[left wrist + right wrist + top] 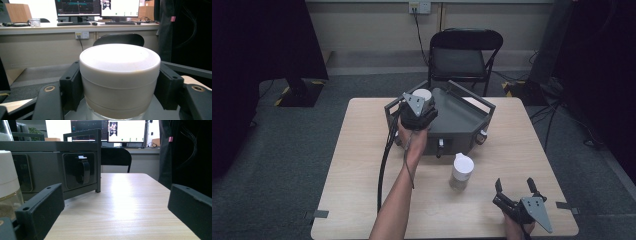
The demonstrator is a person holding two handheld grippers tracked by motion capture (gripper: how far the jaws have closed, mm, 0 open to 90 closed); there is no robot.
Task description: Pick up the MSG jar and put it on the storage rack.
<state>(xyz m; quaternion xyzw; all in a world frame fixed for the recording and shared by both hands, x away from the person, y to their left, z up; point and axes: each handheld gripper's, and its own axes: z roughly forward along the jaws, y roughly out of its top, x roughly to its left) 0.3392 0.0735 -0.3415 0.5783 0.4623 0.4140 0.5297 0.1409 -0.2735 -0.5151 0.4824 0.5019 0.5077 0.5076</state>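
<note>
While the wooden table (pixel 362 165) carries everything, the largest item on it is the grey metal tray (pixel 462 120), a walled, angular bin with rail handles, set at the far middle within reach of both hands. Its floor looks bare apart from what the left hand brings over it.

The left gripper (pixel 421 102) is extended over the tray's near-left corner, jaws clamped on the white lid of a jar (pixel 120 75). The left gripper view shows both black pads pressed against the cap's sides, glass body just visible below. Judgement: the grip sits on the lid, not the glass, because the cap gives a flat, non-slip surface; the jar is either being lowered into the tray or lifted out, cannot tell which.

A second white-capped jar (pixel 461 171) stands upright on the table in front of the tray, some pale granular fill visible in the right gripper view. Likely next in line.

The right gripper (pixel 516 192) rests low at the near-right edge, jaws spread wide, nothing between them, parked clear of the left arm's work.
</note>
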